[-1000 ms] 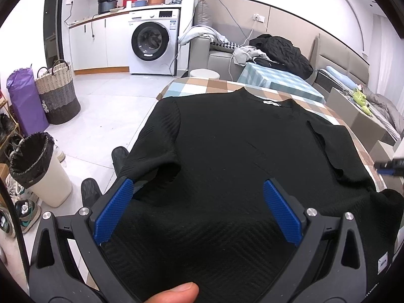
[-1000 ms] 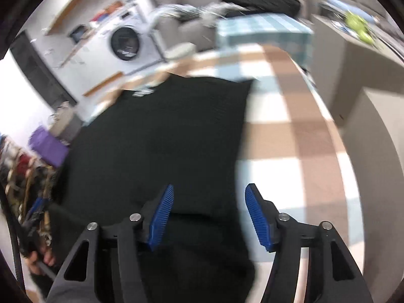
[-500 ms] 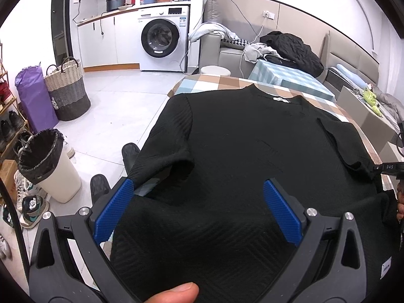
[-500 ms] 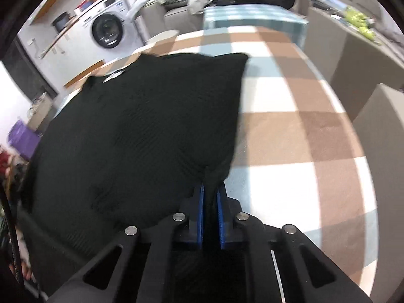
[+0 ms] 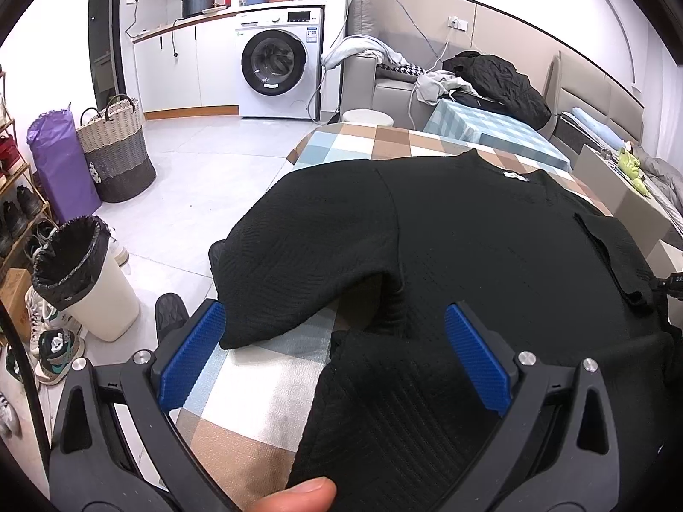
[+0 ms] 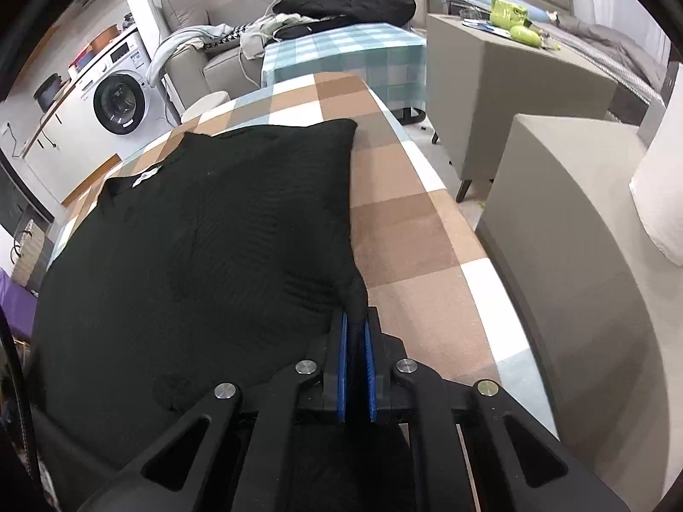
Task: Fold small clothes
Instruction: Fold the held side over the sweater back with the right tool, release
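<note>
A black knit top (image 5: 491,247) lies spread on the checked table (image 5: 264,388), neckline with a white label at the far end. Its left sleeve (image 5: 299,264) hangs toward the table's left edge. My left gripper (image 5: 335,358) is open and empty, its blue pads either side of the sleeve end and the top's lower left side. In the right wrist view the top (image 6: 205,239) fills the left half. My right gripper (image 6: 355,337) is shut on the top's right edge, which bunches up between the blue pads.
A white bin with a black liner (image 5: 81,281), a woven basket (image 5: 115,149) and shoes stand on the floor at the left. A washing machine (image 5: 277,68) and sofa with clothes are behind. Grey upholstered blocks (image 6: 567,230) stand right of the table.
My right gripper closed on the top's right edge and keeps hold. The left gripper has shifted left, so bare checked cloth now shows between its pads.
</note>
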A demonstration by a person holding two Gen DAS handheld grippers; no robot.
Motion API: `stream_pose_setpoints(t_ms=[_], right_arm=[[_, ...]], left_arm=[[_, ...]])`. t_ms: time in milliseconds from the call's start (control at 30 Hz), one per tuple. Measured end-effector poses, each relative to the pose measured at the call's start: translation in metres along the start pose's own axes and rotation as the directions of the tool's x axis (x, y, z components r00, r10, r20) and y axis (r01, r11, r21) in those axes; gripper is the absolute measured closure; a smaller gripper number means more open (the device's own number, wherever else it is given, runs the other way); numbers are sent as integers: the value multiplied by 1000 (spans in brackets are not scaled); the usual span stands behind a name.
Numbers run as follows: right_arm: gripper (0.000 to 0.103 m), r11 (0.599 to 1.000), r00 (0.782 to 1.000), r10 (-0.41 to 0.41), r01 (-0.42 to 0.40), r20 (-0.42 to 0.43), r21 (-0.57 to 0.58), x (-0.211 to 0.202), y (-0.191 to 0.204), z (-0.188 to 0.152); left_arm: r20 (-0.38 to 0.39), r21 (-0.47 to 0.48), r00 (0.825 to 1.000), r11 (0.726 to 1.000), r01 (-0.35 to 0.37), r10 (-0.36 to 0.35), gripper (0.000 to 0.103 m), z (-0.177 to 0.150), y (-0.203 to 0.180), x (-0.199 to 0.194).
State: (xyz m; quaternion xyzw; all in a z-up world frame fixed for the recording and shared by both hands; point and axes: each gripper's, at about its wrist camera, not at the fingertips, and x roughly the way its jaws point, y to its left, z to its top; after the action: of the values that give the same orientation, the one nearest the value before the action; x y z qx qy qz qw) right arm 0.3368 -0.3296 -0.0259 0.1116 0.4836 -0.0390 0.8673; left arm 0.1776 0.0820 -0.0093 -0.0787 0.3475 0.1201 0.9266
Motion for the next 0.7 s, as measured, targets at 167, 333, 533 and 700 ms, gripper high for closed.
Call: stream_pose_setpoints(t_ms=[167,333,533,700], right_arm=[[72,998,994,60,-61,92,9,-35,15,-2],[72,978,980,186,-179,64,-108,-42,68,-19],[72,962,983,175,-184,-64,-202,-8,106,-40],[72,952,973,199,-221,-121,-212,-10,108,-51]], left_arm=[[-6,-19,1000,1000,-10,10,1,0,5,2],[-7,-32,1000,999,-10,10,1,-3,14,2],[-12,-44,1000,999,-15,14,1,-5,21,3],[-32,-86,999,995,-46,44,1,-10,39,5]])
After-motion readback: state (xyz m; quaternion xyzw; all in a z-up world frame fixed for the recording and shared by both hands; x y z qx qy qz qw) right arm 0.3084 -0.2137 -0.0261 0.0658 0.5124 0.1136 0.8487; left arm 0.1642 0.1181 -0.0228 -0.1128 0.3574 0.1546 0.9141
